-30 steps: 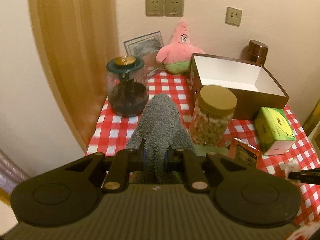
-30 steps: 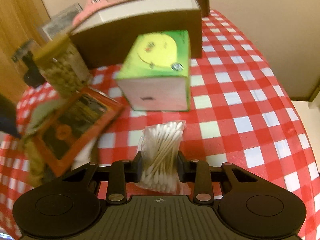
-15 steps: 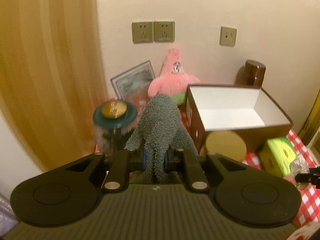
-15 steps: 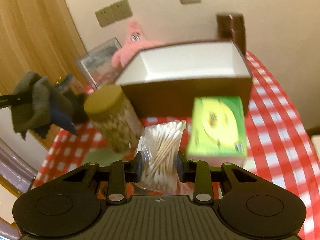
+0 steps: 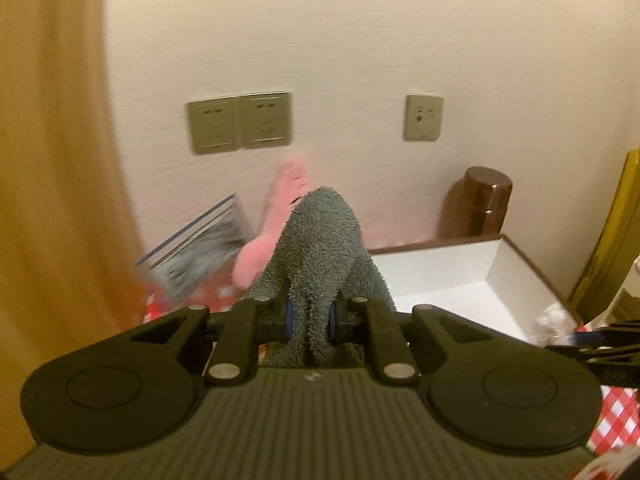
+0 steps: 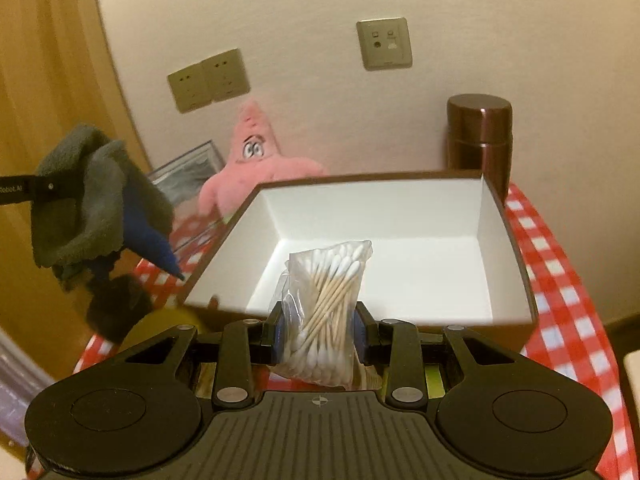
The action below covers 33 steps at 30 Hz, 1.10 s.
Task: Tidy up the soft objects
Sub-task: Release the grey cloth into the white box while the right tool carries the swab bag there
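Behind the open box (image 6: 516, 240), wall; cotton swabs (image 6: 324, 312) above its near rim.

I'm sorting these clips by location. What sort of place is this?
Probably a room in a home: a table under a red checked tablecloth against a wall with power sockets, a pink starfish plush toy and a brown open box on it.

Dim warm light, blur, fisheye warping

The grey towel (image 5: 320, 248) hides most of the blurred pink plush (image 5: 276, 216).
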Each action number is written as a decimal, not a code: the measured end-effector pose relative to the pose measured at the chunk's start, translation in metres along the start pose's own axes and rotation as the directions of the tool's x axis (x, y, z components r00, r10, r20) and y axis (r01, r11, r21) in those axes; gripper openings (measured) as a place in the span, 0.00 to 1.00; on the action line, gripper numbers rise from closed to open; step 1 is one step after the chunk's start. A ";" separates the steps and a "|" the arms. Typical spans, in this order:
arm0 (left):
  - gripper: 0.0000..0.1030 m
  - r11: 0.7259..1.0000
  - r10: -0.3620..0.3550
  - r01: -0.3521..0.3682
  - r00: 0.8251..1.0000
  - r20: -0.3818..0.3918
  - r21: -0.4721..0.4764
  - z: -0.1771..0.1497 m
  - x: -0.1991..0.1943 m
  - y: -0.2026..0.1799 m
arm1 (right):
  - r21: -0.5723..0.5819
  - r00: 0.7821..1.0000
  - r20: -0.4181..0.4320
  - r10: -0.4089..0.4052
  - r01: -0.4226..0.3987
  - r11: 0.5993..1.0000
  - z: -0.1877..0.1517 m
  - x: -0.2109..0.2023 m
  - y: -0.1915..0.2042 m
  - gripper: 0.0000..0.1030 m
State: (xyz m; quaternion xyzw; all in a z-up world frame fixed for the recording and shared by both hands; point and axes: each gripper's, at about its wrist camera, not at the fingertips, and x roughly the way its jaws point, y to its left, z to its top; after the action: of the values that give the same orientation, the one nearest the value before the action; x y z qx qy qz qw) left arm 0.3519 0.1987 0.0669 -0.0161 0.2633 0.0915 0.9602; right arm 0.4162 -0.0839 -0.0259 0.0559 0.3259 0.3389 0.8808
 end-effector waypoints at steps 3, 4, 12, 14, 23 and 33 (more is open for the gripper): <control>0.13 0.999 -0.048 0.048 0.999 -0.001 0.011 0.014 0.030 -0.005 | 0.010 1.000 0.014 -0.009 0.009 1.000 0.014 0.018 -0.009 0.33; 0.13 0.998 -0.061 0.061 0.998 -0.006 0.014 0.017 0.039 -0.007 | 0.015 1.000 0.015 -0.016 0.016 1.000 0.019 0.024 -0.012 0.33; 0.14 0.991 -0.132 0.133 0.989 -0.068 0.022 0.023 0.108 -0.037 | 0.054 0.999 -0.001 -0.050 0.050 0.997 0.037 0.059 -0.040 0.33; 0.15 0.988 -0.151 0.152 0.985 -0.085 0.016 0.021 0.123 -0.041 | 0.063 0.998 -0.008 -0.057 0.057 0.996 0.038 0.065 -0.045 0.33; 0.33 0.983 -0.184 0.186 0.972 -0.148 -0.001 0.013 0.155 -0.054 | 0.087 0.997 -0.037 -0.067 0.070 0.994 0.034 0.080 -0.057 0.33; 0.37 0.989 -0.146 0.149 0.969 -0.197 0.001 0.000 0.150 -0.039 | 0.084 0.997 -0.030 -0.065 0.067 0.994 0.038 0.087 -0.055 0.33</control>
State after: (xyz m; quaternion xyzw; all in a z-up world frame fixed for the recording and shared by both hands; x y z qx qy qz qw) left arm 0.4859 0.1857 -0.0104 -0.0368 0.3557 0.0155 0.9337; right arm 0.5191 -0.0658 -0.0604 0.0776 0.3537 0.2962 0.8838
